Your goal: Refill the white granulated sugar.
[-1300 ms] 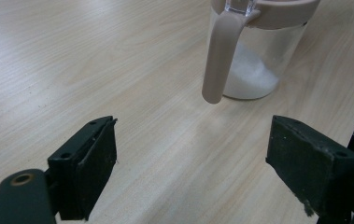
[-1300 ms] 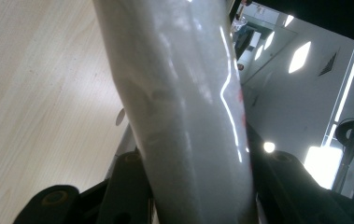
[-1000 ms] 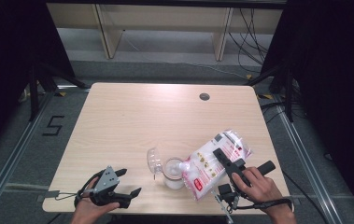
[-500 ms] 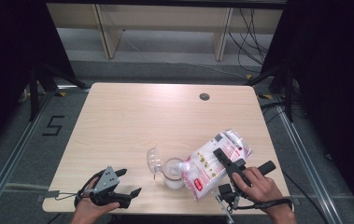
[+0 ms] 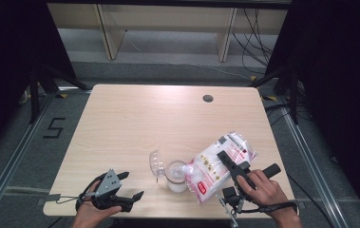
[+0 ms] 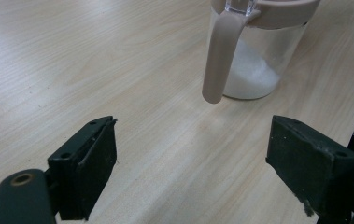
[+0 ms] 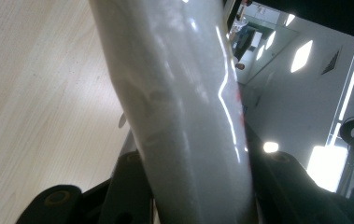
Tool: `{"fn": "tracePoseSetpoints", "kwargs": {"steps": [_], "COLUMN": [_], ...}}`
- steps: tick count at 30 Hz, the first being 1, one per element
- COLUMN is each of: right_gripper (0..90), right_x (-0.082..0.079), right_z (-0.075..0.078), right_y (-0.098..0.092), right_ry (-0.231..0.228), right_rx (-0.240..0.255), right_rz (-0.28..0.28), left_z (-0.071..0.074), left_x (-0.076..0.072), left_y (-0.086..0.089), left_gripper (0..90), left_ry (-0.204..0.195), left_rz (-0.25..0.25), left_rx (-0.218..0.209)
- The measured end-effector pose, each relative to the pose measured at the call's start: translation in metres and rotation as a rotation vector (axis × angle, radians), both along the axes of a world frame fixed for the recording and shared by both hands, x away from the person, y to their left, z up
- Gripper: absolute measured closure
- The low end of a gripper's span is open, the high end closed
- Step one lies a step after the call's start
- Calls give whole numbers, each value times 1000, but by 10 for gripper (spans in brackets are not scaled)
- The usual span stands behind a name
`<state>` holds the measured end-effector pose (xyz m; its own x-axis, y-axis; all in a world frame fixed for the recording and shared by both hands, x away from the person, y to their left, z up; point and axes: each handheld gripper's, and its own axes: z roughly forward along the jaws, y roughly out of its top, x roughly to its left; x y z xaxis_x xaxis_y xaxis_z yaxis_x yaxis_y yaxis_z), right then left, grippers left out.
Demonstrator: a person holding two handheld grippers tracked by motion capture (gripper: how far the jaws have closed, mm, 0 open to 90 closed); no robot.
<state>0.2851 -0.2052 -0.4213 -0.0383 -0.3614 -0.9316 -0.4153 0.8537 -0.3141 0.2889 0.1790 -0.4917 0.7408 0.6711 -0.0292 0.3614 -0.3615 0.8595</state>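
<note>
bag tilts over jar near table edge.

One wooden table carries one clear jar with a pinkish rim and handle, its one clear lid flipped open beside it; one white bag with red print is present. Two black grippers are counted, the left gripper and the right gripper; two hands hold them

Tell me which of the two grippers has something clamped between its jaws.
The right gripper, at the table's near right corner: its jaws squeeze the white bag tilted over the jar. The left gripper rests on the table, jaws wide apart, nothing between them.
</note>
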Motion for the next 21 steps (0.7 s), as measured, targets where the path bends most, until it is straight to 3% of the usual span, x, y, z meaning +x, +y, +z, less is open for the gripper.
{"fn": "tracePoseSetpoints", "kwargs": {"steps": [5,7,10,12,19,21], "right_gripper": [676,677,677,677,678,678], "right_x": [0,0,-1,0,-1,0], "right_z": [0,0,-1,1,-1,0], "right_y": [0,0,-1,-1,-1,0], "right_ry": [-4,1,6,-1,8,-7], "right_rx": [-9,1,16,7,16,9], "right_rz": [5,3,-11,-1,-11,11], "left_z": [0,0,0,0,0,0], "left_x": [1,0,2,0,0,1], "left_y": [1,0,1,0,0,0], "left_gripper": [156,156,156,156,156,156], "left_ry": [-13,-1,-19,-1,-3,-4], "left_rz": [-9,2,-15,1,-2,-2], "left_rx": [8,-2,14,-2,0,0]}}
